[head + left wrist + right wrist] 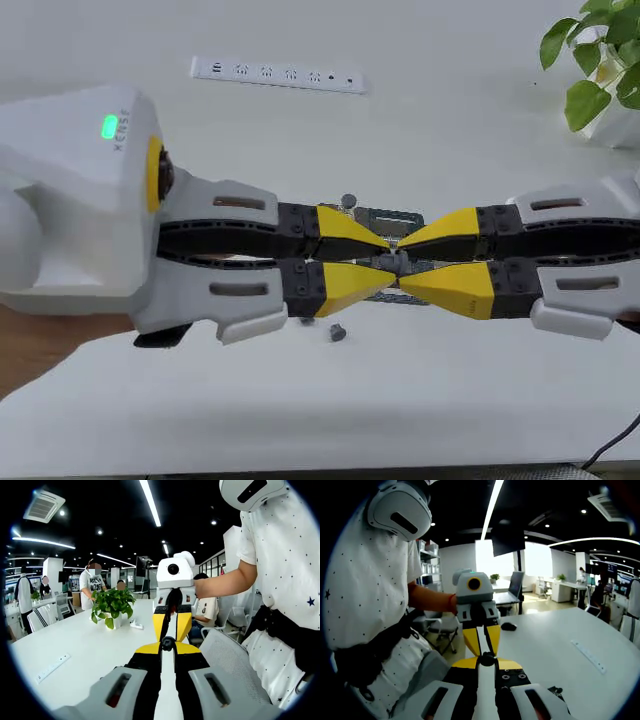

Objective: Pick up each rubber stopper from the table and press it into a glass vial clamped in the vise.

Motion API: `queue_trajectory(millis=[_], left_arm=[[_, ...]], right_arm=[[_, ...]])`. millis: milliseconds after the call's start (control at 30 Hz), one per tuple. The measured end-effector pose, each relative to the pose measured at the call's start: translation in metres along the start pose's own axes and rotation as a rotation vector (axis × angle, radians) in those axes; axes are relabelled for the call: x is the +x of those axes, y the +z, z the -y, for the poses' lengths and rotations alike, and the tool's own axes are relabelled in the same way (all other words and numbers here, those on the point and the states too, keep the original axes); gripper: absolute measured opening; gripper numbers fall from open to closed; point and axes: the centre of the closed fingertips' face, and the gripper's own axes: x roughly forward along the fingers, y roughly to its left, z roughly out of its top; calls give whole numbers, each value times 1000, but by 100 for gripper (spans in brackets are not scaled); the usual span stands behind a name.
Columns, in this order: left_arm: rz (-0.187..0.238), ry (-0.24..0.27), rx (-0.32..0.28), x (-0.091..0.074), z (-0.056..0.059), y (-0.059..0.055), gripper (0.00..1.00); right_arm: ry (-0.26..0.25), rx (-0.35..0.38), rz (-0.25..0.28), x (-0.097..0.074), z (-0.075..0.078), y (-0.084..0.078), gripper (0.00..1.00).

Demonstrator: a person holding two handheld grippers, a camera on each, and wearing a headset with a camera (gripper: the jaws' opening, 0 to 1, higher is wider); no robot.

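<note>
Two grippers meet tip to tip over a white table

Head view: the table is bare toward its near edge, with a power strip and a plant far back. The left gripper and right gripper are nearly closed on a dark stopper above the vise. A loose stopper lies tipped over. Both gripper views show an open office and the round stopper end-on; which gripper pinches it I cannot tell.

Open-plan office. Long white worktable carrying a white multi-socket power strip and a green leafy potted plant. Grey mesh-backed office chair. Black computer mouse. Dark ceiling with long white strip lights and a square air-conditioning cassette. Standing people among more white desks.
</note>
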Motion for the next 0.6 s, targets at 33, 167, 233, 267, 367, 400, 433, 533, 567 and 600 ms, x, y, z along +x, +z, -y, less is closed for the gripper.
queue_trajectory(millis=[33,167,233,267,367,400,433,533,567,600], left_arm=[[2,3,-1,0,-1,0,5],[6,13,-8,0,-2,1,5],[8,15,-9,0,-3,1,5],[8,17,-12,0,-3,1,4],[11,21,-13,-1,-4,1,4],[13,23,-14,-1,-4,2,4],[14,25,-14,-2,-4,2,4],[24,27,-24,-2,-5,3,4],[25,28,-24,-2,-5,3,4],[27,29,-25,-2,-5,3,4]], right_arm=[[-4,-2,0,0,0,0,8],[-16,-5,0,0,2,0,8],[-19,-3,1,0,2,1,8],[-21,1,2,0,3,1,8],[-28,4,6,0,4,1,8],[-30,6,7,0,4,1,8],[-33,5,10,0,4,1,8],[-43,17,21,0,6,2,9],[-50,16,23,-1,7,3,11],[-54,15,28,-1,7,4,11]])
